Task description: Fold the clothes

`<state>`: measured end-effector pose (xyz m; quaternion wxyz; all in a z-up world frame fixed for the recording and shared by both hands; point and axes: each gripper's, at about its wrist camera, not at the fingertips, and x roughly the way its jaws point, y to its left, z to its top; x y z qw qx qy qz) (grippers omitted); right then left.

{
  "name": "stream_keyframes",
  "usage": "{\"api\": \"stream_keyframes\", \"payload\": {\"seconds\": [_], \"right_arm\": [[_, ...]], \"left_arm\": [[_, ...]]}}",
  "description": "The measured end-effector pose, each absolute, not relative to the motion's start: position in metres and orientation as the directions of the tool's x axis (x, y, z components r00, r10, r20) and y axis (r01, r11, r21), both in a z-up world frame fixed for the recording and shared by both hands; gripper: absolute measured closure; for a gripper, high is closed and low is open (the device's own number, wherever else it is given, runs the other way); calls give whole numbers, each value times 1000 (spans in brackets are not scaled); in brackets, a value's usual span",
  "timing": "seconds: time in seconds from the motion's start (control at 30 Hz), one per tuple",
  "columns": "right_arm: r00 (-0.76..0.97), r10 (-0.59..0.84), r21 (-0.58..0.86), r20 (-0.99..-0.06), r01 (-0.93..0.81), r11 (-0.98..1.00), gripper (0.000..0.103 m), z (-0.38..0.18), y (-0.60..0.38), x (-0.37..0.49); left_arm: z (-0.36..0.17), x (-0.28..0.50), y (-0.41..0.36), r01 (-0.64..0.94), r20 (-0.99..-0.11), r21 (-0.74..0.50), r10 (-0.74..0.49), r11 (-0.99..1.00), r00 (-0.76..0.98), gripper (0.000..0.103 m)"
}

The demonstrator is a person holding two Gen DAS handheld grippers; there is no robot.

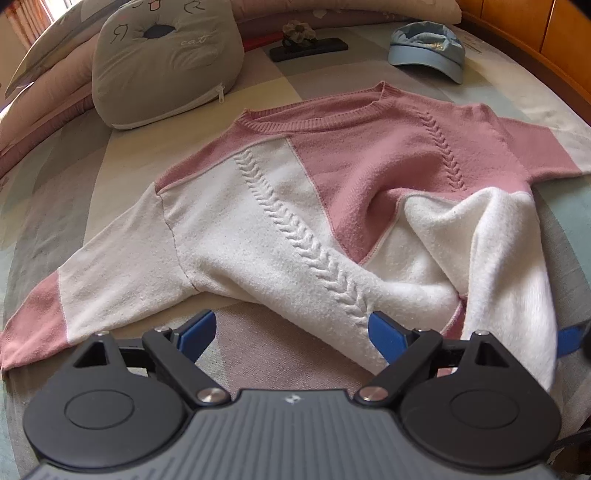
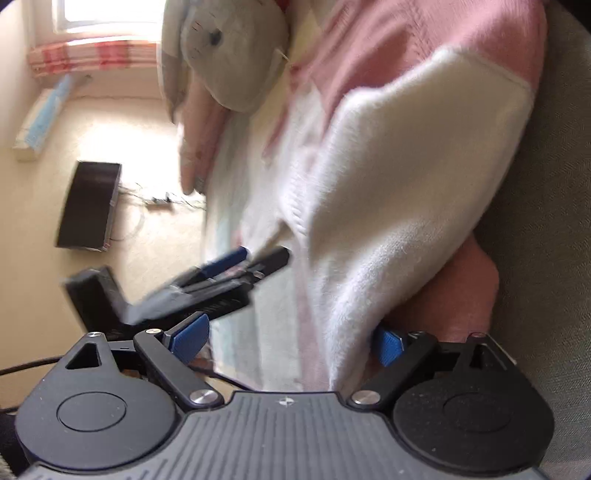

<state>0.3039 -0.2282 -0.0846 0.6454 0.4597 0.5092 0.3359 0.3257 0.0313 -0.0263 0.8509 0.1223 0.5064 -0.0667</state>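
Note:
A pink and white knitted sweater [image 1: 295, 192] lies front up on the bed, its neck at the far side and one sleeve stretched out to the left. My left gripper [image 1: 291, 330] is open at the near hem; the white hem runs between its blue fingers [image 1: 199, 328], close to the right one. The sweater's other sleeve [image 2: 406, 192] is raised and blurred. It hangs between the wide-apart jaws of my right gripper [image 2: 288, 343], against the right finger, with the pink cuff [image 2: 461, 291] behind it. The pads do not press on it. The left gripper [image 2: 229, 273] shows blurred in the right wrist view.
A grey cat cushion [image 1: 162, 62], a blue cap [image 1: 428, 48] and a flat black object [image 1: 308, 48] lie beyond the sweater. Pink bolsters line the bed's left side, wooden furniture [image 1: 535, 33] stands far right. A black box [image 2: 90, 205] sits on the floor beside the bed.

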Motion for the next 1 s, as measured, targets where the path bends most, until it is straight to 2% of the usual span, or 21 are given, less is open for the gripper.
{"api": "stream_keyframes", "payload": {"seconds": [0.17, 0.27, 0.3, 0.37, 0.4, 0.43, 0.47, 0.5, 0.57, 0.6, 0.7, 1.0], "right_arm": [[297, 900, 946, -319, 47, 320, 9, -81, -237, 308], [269, 898, 937, -349, 67, 344, 10, -94, -232, 305], [257, 896, 932, -362, 78, 354, 14, -104, -229, 304], [233, 892, 922, -387, 101, 373, 25, -123, -223, 301], [233, 887, 917, -398, 110, 382, 42, -132, -223, 300], [242, 880, 913, -408, 118, 390, 70, -141, -225, 299], [249, 876, 911, -412, 140, 388, 83, -150, -228, 298], [256, 883, 918, -392, 166, 360, 90, -159, -233, 297], [269, 901, 934, -340, 206, 291, 90, -169, -243, 294], [265, 901, 932, -344, 208, 295, 89, -168, -244, 294], [252, 885, 918, -391, 170, 357, 85, -148, -244, 294], [280, 827, 869, -488, 69, 490, 85, -90, -264, 292]], "left_arm": [[-28, 326, 29, 236, -880, 138, 10, 962, 475, 13], [-29, 326, 27, 235, -881, 127, 0, 964, 473, 13], [-30, 326, 27, 234, -882, 126, 1, 964, 471, 13], [-32, 325, 26, 232, -884, 123, 1, 965, 467, 13], [-33, 325, 26, 232, -885, 120, -2, 965, 465, 13], [-33, 324, 26, 233, -885, 120, -2, 965, 465, 13], [-33, 323, 26, 235, -886, 122, -1, 964, 464, 13], [-33, 323, 27, 236, -887, 124, 1, 964, 462, 13], [-33, 321, 28, 238, -888, 130, 6, 962, 460, 13], [-33, 321, 28, 239, -888, 133, 9, 962, 459, 13], [-32, 319, 29, 237, -888, 137, 14, 962, 459, 13], [-30, 314, 25, 238, -890, 128, 6, 963, 455, 13]]}}
